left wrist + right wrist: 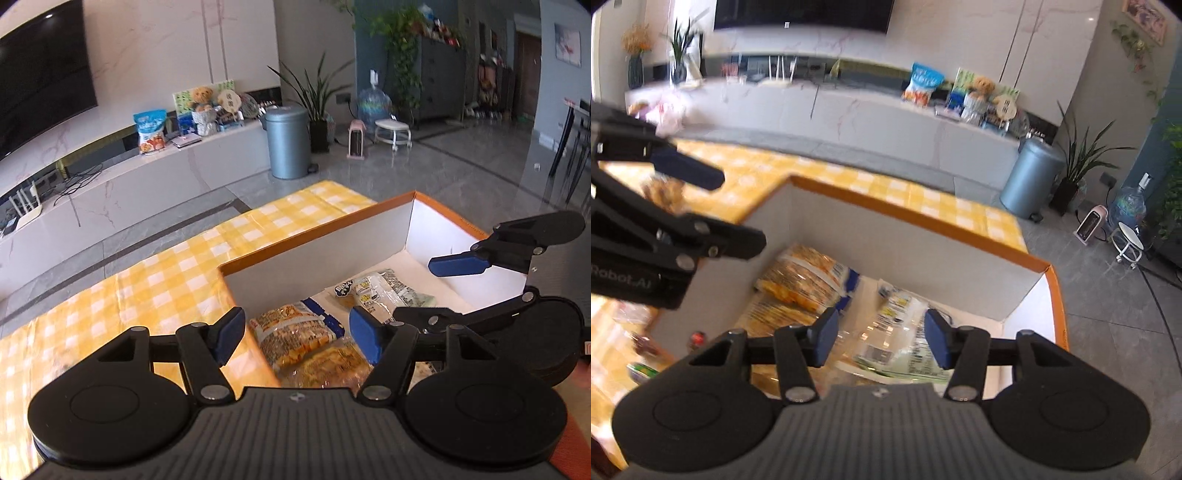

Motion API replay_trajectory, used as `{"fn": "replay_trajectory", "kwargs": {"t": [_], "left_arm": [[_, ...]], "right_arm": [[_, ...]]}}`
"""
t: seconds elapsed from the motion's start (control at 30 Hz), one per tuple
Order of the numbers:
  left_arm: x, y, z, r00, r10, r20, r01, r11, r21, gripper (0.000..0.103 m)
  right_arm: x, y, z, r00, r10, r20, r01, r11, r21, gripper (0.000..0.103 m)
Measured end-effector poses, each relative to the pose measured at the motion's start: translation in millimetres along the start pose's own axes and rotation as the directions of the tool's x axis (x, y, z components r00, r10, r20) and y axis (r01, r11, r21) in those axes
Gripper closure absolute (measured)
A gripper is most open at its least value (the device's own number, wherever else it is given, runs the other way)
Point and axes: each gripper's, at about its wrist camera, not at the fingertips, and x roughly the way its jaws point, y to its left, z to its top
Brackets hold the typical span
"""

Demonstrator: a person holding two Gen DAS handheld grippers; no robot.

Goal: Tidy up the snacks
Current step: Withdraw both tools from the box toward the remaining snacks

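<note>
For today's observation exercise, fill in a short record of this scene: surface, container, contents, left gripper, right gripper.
surface: yellow checked tablecloth
container: open box, orange rim, white inside
contents: orange snack packet by the near corner; clear-wrapped packet beside it
left gripper: open, empty, over the box's corner
right gripper: open, above the clear-wrapped packet, not gripping it

One orange-rimmed box (321,236) on one yellow checked tablecloth (155,280). Inside – three snack packets: two of yellow-orange snacks (291,332) and one clear packet with green print (384,291). Two grippers – left gripper (299,336), right gripper (881,341). One blue-grey pedal bin (288,142).
</note>
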Motion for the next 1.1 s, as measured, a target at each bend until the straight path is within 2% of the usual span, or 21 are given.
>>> {"fn": "replay_trajectory", "kwargs": {"t": [0.1, 0.2, 0.4, 0.5, 0.63, 0.73, 0.87, 0.93, 1.1], "left_arm": [[-21, 5, -12, 0.999, 0.022, 0.032, -0.021, 0.999, -0.024, 0.025], [-39, 12, -28, 0.998, 0.037, 0.045, -0.034, 0.998, -0.059, 0.024], [-66, 35, -71, 0.998, 0.063, 0.031, -0.056, 0.982, -0.182, 0.024], [-73, 47, -95, 0.998, 0.062, 0.017, -0.057, 0.971, -0.232, 0.024], [-80, 59, -126, 0.999, 0.041, -0.011, -0.043, 0.955, -0.293, 0.024], [-81, 62, -143, 0.999, 0.036, -0.026, -0.043, 0.949, -0.311, 0.024], [-78, 64, -163, 0.999, -0.012, -0.039, -0.002, 0.942, -0.335, 0.024], [-76, 63, -171, 0.999, -0.040, -0.031, 0.028, 0.944, -0.329, 0.026], [-60, 52, -183, 0.995, -0.086, -0.043, 0.071, 0.959, -0.276, 0.026]], "right_arm": [[-25, 14, -3, 0.997, -0.002, 0.075, 0.000, 0.999, 0.033, 0.051], [-46, 29, -7, 0.990, -0.003, 0.138, -0.006, 0.998, 0.070, 0.038], [-74, 66, -19, 0.980, 0.014, 0.201, -0.041, 0.991, 0.131, 0.034], [-81, 83, -30, 0.976, 0.045, 0.212, -0.085, 0.979, 0.183, 0.034], [-78, 113, -50, 0.979, 0.079, 0.188, -0.119, 0.969, 0.217, 0.034], [-71, 134, -68, 0.988, 0.071, 0.137, -0.099, 0.972, 0.213, 0.034], [-53, 151, -91, 0.997, 0.058, 0.047, -0.067, 0.972, 0.226, 0.035], [-42, 156, -97, 0.999, 0.044, 0.000, -0.043, 0.976, 0.212, 0.042], [-27, 153, -106, 0.998, 0.036, -0.057, -0.023, 0.976, 0.216, 0.046]]}}
